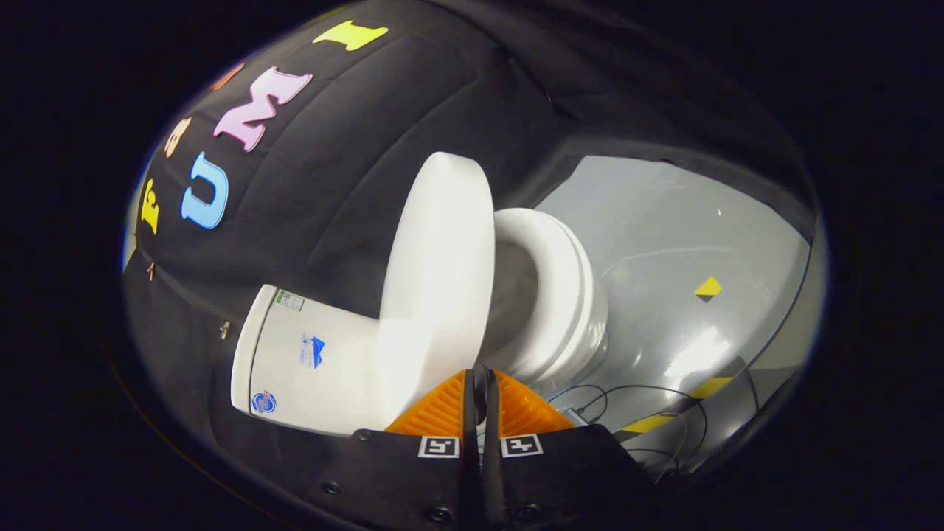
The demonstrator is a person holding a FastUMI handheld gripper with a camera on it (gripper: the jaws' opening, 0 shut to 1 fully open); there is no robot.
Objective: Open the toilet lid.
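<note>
The jaws are pressed together, their two fingers (442,409) meeting along a thin seam with nothing pinched between them. The gripper (481,380) points at the toilet, and its tips lie just below the lower edge of the lid (441,280); whether they touch that edge cannot be told.

The view is rolled to one side, so the toilet appears tipped over. The lid is raised, swung away from the seat (557,284) and standing close to the tank (310,361), with a wide gap between lid and seat. The lid's broad white face is turned toward the gripper. The seat ring lies just beyond the lid, on the side away from the tank, with the shadowed bowl (516,295) visible between them.

The tank bears a few small stickers and backs onto the booth's black cloth wall (332,184). Beyond the seat spreads a grey, glossy floor (664,236) with a small yellow marker (709,286) on it. Nearer the gripper, thin black cables (627,398) trail across the floor beside yellow-and-black striped tape (649,422).
</note>
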